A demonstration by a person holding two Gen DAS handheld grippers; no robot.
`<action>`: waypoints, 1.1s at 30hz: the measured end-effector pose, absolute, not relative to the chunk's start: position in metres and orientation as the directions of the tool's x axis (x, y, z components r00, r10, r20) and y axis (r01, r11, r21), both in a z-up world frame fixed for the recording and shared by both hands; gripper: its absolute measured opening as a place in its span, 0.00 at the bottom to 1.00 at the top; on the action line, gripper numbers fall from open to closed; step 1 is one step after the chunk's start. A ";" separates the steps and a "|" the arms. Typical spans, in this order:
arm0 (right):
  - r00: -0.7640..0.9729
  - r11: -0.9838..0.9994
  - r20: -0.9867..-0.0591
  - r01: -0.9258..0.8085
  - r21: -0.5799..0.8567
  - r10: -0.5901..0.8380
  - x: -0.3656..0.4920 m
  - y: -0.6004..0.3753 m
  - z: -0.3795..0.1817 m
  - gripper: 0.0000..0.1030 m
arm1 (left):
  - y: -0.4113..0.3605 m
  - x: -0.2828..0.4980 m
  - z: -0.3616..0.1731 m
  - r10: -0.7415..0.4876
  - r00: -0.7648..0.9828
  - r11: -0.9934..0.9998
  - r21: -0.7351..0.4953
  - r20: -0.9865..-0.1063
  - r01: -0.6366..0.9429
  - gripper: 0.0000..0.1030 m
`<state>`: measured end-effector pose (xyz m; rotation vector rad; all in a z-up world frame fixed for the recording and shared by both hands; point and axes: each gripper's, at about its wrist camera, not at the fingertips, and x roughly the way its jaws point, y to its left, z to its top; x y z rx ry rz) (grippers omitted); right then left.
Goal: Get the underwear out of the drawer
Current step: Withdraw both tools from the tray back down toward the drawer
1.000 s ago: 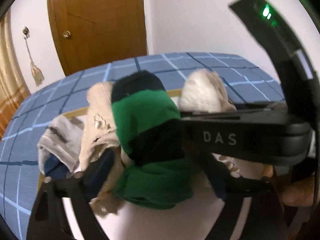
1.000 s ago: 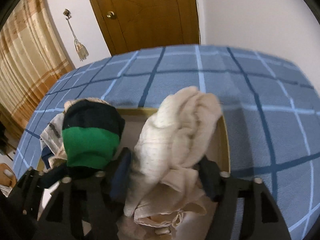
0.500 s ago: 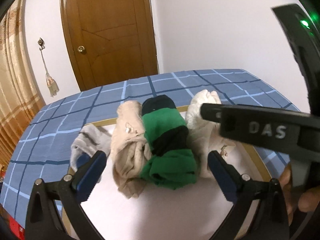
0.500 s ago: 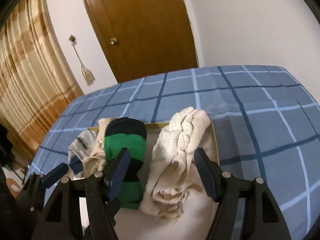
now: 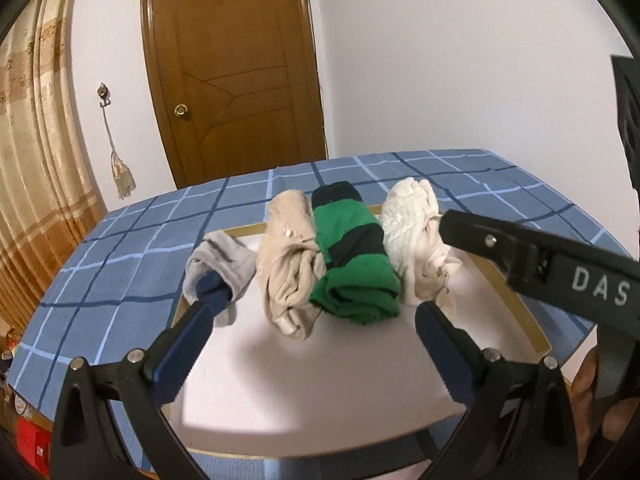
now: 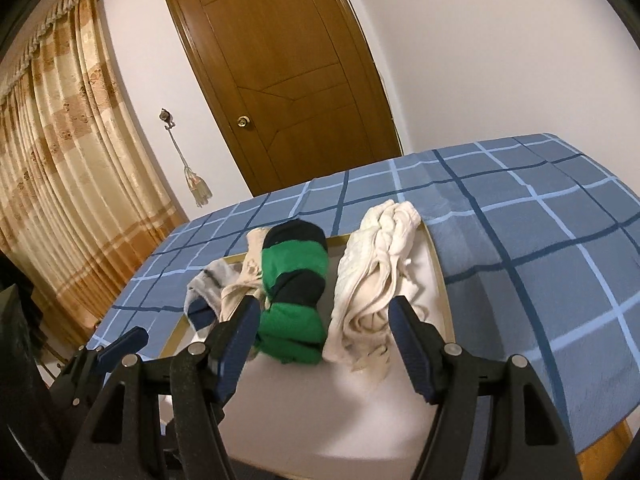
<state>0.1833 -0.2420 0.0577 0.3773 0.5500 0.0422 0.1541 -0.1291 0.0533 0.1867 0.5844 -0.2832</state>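
Four rolled-up pieces of underwear lie in a row along the far edge of the white drawer [image 5: 516, 308]: a grey roll [image 5: 220, 268], a tan roll [image 5: 290, 264], a green and dark striped roll [image 5: 352, 264], and a cream roll [image 5: 416, 240]. The drawer sits on a blue checked cloth [image 5: 120, 264]. The left gripper [image 5: 308, 336] and the right gripper [image 6: 320, 324] both stand wide open near the front, holding nothing.
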 end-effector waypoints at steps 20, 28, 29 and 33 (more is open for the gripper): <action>0.882 0.924 -0.458 0.079 0.373 0.109 0.116 -0.231 0.042 0.67 | -0.096 0.104 0.038 -0.180 0.815 0.948 0.123 -0.551 0.292 1.00; 0.883 0.925 -0.457 0.080 0.373 0.108 0.087 -0.218 0.035 0.67 | -0.084 0.081 0.027 -0.187 0.802 0.949 0.107 -0.567 0.297 1.00; 0.884 0.926 -0.455 0.081 0.369 0.104 0.083 -0.217 0.034 0.67 | -0.083 0.078 0.027 -0.190 0.801 0.949 0.103 -0.568 0.298 1.00; 0.889 0.928 -0.446 0.080 0.365 0.099 0.068 -0.210 0.031 0.67 | -0.080 0.068 0.024 -0.204 0.798 0.947 0.090 -0.568 0.307 1.00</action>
